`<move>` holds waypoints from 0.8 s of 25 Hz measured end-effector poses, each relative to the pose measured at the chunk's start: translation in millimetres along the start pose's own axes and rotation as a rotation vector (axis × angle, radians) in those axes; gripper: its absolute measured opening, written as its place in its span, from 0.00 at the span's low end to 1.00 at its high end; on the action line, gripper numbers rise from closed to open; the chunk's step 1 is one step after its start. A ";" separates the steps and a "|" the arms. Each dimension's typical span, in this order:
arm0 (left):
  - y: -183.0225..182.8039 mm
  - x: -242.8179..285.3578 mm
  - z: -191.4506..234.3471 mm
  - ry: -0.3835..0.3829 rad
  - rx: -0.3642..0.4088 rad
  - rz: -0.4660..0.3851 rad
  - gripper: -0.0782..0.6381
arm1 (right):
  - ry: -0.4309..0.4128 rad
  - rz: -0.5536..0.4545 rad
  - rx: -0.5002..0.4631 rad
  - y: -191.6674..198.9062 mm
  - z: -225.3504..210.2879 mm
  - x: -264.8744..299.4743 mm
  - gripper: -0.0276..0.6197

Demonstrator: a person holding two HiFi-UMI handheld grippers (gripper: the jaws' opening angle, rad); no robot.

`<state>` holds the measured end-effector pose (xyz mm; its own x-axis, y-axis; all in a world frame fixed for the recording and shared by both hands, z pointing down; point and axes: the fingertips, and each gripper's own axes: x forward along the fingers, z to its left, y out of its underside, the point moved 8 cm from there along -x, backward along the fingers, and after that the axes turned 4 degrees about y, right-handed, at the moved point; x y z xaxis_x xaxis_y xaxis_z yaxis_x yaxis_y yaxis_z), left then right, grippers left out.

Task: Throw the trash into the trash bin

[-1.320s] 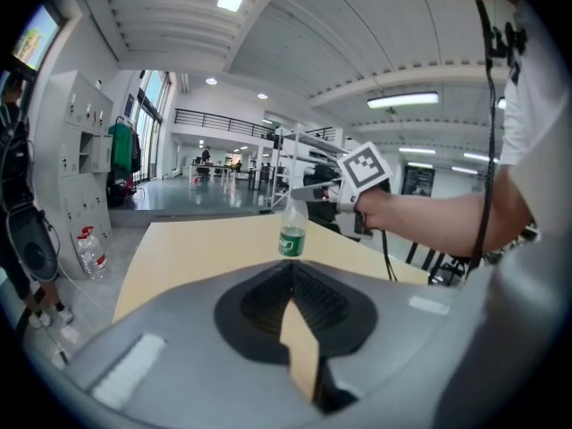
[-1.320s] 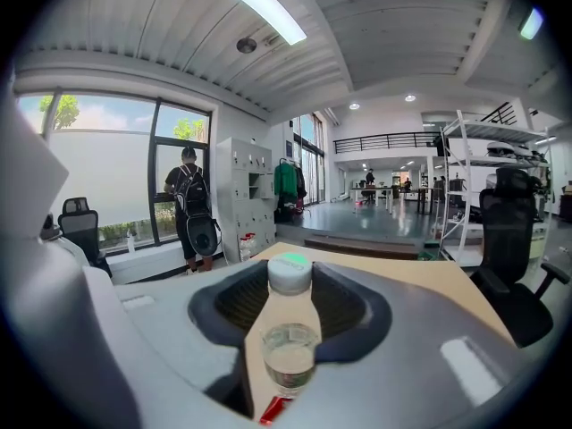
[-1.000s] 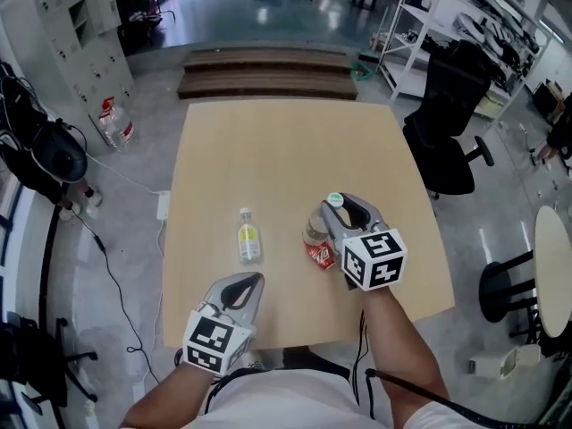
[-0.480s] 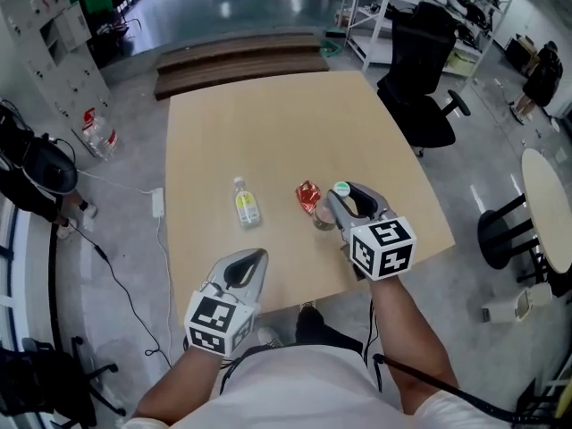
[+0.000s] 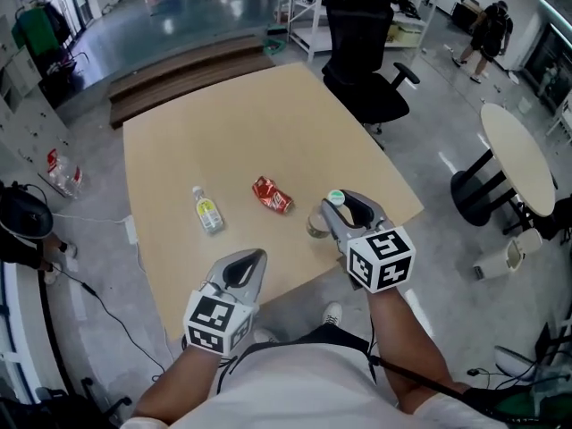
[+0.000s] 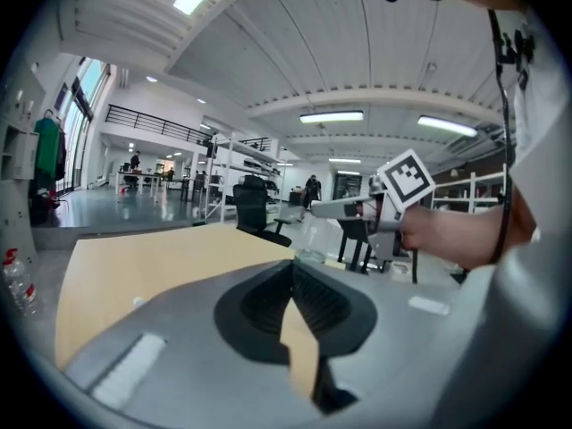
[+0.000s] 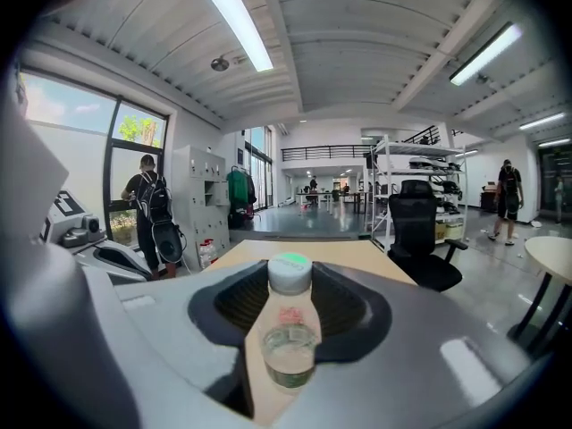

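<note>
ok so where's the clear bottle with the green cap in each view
Head view: the clear bottle is low and just right of centre, clamped in the right hand-held gripper.
Left gripper view: a faint clear shape right of centre, below that gripper's tip.
Right gripper view: dead centre, between the jaws.
Shared landmark: the black office chair.

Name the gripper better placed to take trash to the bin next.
Right. The right gripper is shut on a clear green-capped bottle, ready to carry. The left gripper is shut and empty, back from the table. No trash bin is in view.
</note>
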<state>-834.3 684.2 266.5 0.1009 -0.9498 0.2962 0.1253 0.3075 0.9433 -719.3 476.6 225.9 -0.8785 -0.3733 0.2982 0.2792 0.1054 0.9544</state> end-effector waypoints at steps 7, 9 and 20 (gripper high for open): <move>-14.8 47.1 -33.5 0.112 0.038 0.002 0.12 | 0.121 -0.024 0.040 10.9 -48.6 -61.2 0.27; -16.3 65.5 -47.5 0.150 0.040 0.008 0.12 | 0.159 -0.028 0.049 15.0 -65.7 -81.3 0.27; -24.1 152.1 -160.5 0.421 0.121 0.051 0.12 | 0.379 -0.019 0.114 54.7 -151.7 -196.3 0.27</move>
<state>-663.5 541.6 264.8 0.5001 -0.8197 0.2793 -0.0044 0.3201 0.9474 -472.7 415.9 217.8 -0.6716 -0.6878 0.2753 0.2008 0.1886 0.9613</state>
